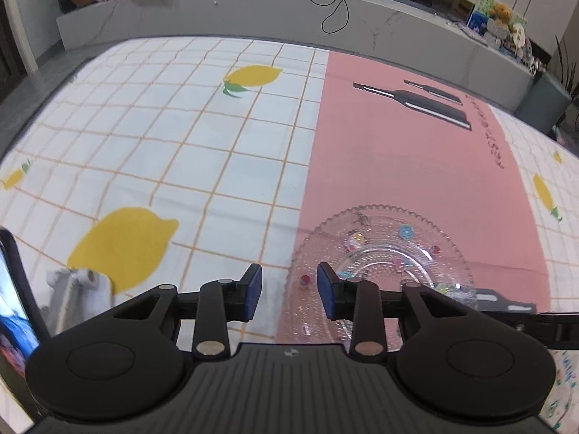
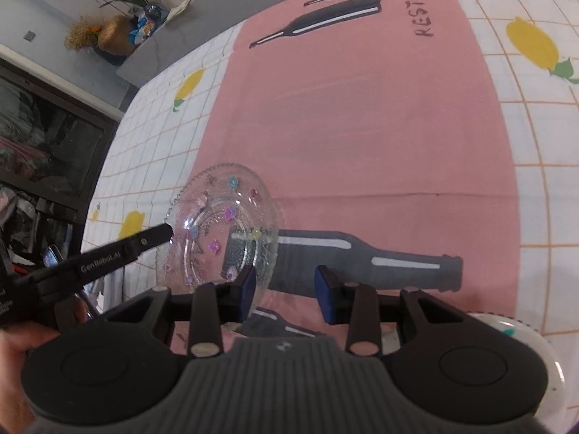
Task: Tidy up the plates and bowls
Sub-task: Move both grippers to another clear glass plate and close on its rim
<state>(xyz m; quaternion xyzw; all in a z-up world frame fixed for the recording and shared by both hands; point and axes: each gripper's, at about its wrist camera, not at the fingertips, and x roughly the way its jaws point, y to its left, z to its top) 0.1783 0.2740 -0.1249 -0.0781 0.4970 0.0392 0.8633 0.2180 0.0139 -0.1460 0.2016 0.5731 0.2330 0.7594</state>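
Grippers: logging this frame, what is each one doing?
Left gripper: open, holding nothing, at the glass plate rim.
Right gripper: open, empty.

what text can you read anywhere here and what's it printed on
"GenRobot.AI": white lettering on the black body of the left gripper, seen in the right wrist view.
"RESTAURANT": dark letters on the pink mat, cut off by the frame's top edge; blurred in the left wrist view.
Small logo on each gripper's ribbed housing: too small to read.
Shelf items in the background: unreadable.
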